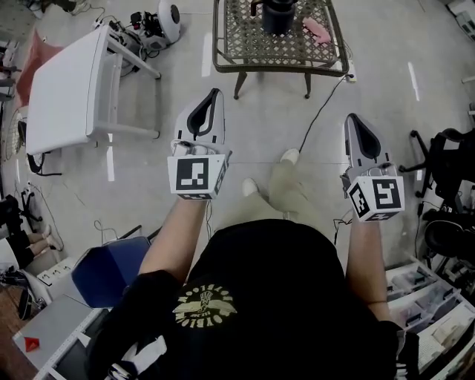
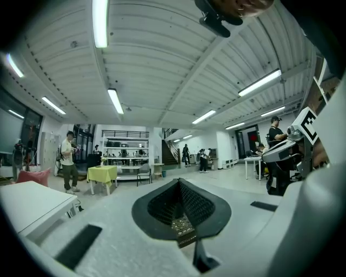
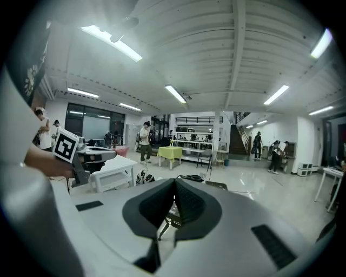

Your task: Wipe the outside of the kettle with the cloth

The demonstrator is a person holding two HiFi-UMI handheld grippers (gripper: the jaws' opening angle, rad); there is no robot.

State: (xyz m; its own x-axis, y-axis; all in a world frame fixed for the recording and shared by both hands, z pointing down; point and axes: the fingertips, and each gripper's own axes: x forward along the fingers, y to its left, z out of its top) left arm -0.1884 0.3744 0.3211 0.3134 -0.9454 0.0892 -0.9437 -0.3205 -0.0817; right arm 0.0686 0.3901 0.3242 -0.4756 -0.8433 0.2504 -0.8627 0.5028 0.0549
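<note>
Only the head view showed the task's things. One dark kettle and one pink cloth sat apart on the metal lattice table, the cloth to the kettle's right. What the kettle held could not be seen. The person's two grippers, the left gripper and the right gripper, hung over the floor short of that table, well apart from it and from each other. The gripper views alone showed the hall beyond the table: a yellow-covered table, a staircase and a standing person among others. In each gripper view the jaws met at the tips with nothing between them.
</note>
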